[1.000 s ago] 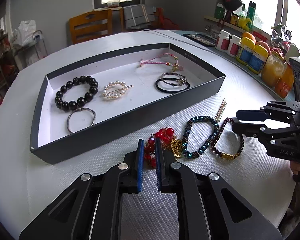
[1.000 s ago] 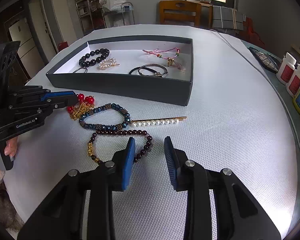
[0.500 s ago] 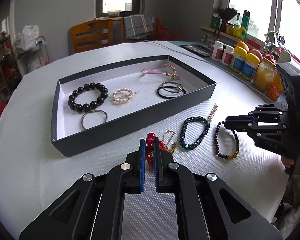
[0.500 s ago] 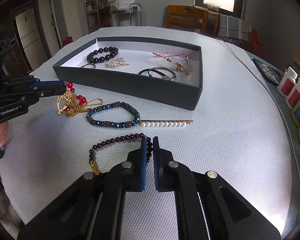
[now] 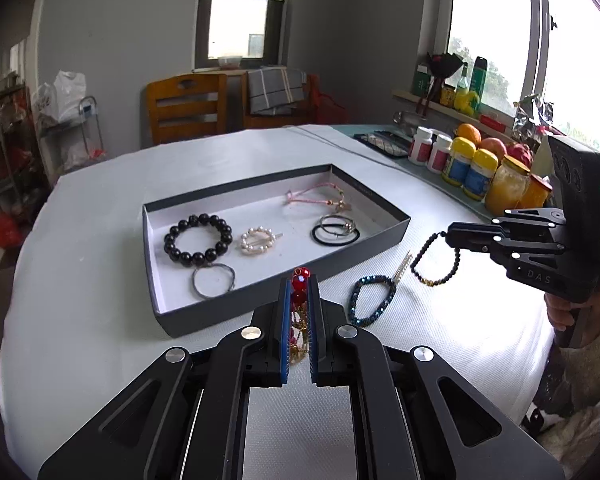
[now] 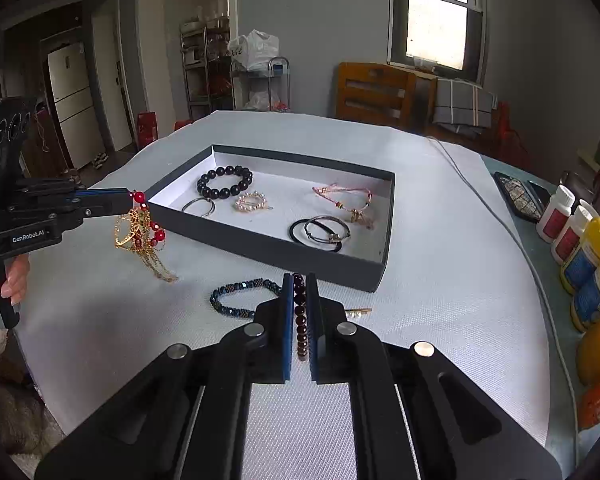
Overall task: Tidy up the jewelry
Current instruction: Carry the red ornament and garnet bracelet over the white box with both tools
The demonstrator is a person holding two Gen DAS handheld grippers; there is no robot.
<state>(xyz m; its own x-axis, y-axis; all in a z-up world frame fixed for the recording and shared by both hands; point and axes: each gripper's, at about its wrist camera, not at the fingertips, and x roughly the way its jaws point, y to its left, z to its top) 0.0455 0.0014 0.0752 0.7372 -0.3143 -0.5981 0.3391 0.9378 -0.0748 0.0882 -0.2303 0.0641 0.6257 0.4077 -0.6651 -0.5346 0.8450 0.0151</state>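
My left gripper pinches the red-and-gold piece, my right gripper the dark bead bracelet; blue bracelet and pearl pin remain on the tabletop beside the box's near edge.

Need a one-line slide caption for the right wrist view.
Right claw shut on dark red bead bracelet; left claw lifts red-and-gold chain piece beside the jewelry box.

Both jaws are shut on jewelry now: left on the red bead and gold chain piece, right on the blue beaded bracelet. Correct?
Not quite. The right gripper holds the dark red bead bracelet; the blue beaded bracelet lies on the table, as the right wrist view shows. The left grip is as stated.
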